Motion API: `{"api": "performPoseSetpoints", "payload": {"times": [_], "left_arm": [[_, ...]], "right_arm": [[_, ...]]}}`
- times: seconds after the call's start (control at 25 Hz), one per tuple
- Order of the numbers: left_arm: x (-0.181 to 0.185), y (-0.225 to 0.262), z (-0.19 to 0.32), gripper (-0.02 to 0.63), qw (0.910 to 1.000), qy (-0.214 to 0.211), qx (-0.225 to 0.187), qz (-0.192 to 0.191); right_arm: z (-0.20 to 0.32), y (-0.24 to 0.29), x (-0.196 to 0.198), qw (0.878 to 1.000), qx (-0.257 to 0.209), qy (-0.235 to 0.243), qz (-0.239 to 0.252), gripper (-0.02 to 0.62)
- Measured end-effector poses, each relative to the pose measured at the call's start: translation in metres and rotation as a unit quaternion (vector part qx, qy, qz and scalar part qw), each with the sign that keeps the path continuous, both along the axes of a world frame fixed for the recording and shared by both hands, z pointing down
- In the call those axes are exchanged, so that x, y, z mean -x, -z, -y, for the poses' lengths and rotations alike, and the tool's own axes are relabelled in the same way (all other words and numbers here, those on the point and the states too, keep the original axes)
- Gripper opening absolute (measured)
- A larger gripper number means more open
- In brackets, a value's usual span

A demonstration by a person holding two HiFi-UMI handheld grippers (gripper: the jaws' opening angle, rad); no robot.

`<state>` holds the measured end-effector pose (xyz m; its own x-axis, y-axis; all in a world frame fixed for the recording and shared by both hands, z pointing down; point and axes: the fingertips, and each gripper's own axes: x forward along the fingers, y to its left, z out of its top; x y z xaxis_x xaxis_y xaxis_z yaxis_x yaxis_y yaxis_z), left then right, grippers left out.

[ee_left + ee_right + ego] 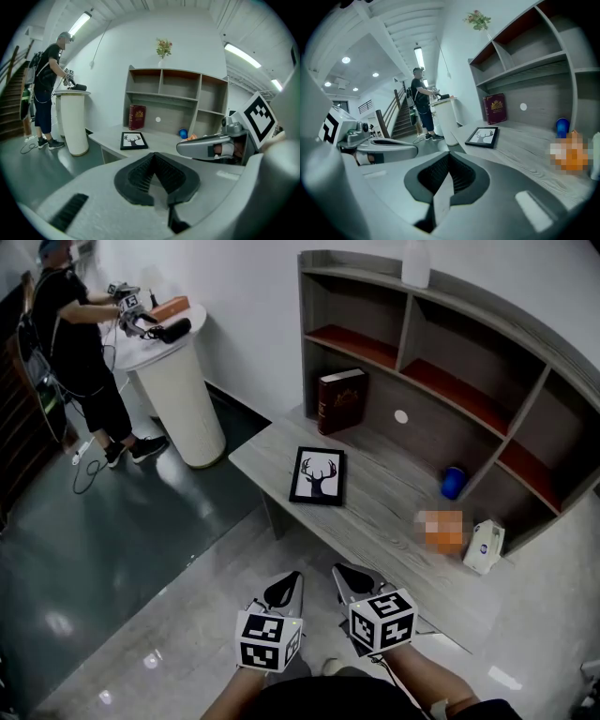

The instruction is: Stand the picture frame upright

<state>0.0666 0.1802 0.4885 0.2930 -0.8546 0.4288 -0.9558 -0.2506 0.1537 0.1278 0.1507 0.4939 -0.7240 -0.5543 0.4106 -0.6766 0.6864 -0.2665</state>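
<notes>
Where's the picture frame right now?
In the head view, the picture frame lies flat on the desk, left of centre, just before the red book.

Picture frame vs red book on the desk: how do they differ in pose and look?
Pose: the frame lies flat, face up; the book stands upright.
Look: the frame is black around a white deer print; the book is dark red with gold markings.
Place: the frame is near the desk's open edge; the book is back by the shelf unit.
Both rest on the same desk.
</notes>
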Motion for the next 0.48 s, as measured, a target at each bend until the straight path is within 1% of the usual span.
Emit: {"api": "performPoseSetpoints", "payload": {"times": [0.16, 0.48], "left_arm": [[0.018, -0.001, 0.023, -0.002, 0.9997, -0.021, 0.005, -0.01], [0.056, -0.002, 0.061, -0.002, 0.9986, -0.051, 0.013, -0.009]], "right_arm": [[0.019, 0.0, 0.019, 1.0, 0.002, -0.015, -0.005, -0.002], [0.05, -0.007, 0.058, 0.999, 0.016, -0.038, -0.013, -0.002]]}}
